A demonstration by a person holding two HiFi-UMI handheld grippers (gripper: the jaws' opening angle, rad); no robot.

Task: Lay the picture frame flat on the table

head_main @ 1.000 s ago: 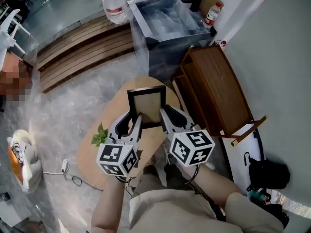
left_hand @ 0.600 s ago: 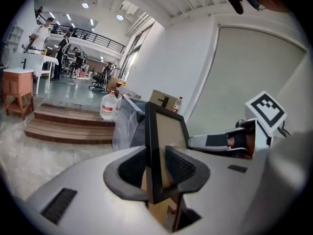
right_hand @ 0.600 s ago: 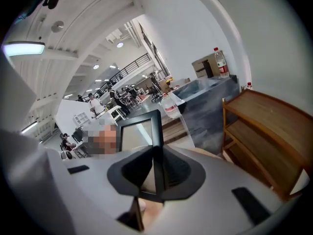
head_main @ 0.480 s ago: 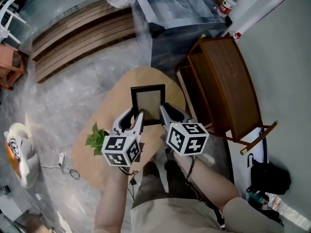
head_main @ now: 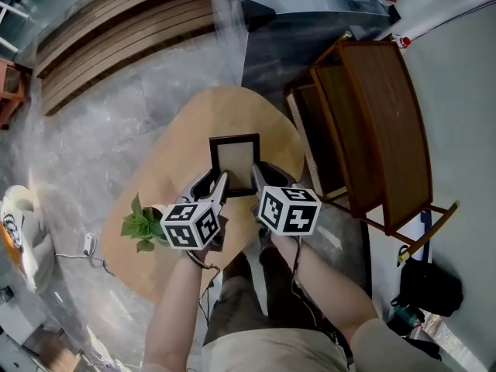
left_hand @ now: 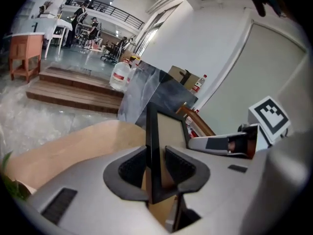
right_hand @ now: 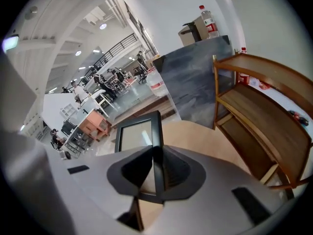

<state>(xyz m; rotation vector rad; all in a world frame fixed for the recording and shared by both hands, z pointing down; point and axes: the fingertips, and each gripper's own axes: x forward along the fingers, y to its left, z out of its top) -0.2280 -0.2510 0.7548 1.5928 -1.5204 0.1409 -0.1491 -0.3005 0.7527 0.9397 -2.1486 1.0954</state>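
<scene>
While the picture frame (head_main: pixel 235 155) is held at both sides, the task stands unfinished. Reading from left to right:

One potted plant (head_main: pixel 142 225) sits at the left edge of the table (head_main: pixel 178 142), apart from the work.

The left tongs (head_main: pixel 215 184) are clenched on the left bar of the frame, near its lower corner. The left gripper view shows that bar edge-on between the two pads.

The one frame, black with a pale panel, lies over the middle of the table towards its far edge, its face turned up to the head view. Whether its back touches the table top or hangs just above it cannot be told.

The right tongs (head_main: pixel 262 175) are clenched on the right bar, likewise near the lower corner.

One wooden rack (head_main: pixel 380 122) stands on the floor just beside the right edge of the table.

Count: one table, one frame, one plant, one rack, two tongs, each carrying one marker cube.

Judged progress: the frame is brought over the table and turned nearly face-up; lowering it fully, if it is not yet down, and letting go on both sides are left.
</scene>
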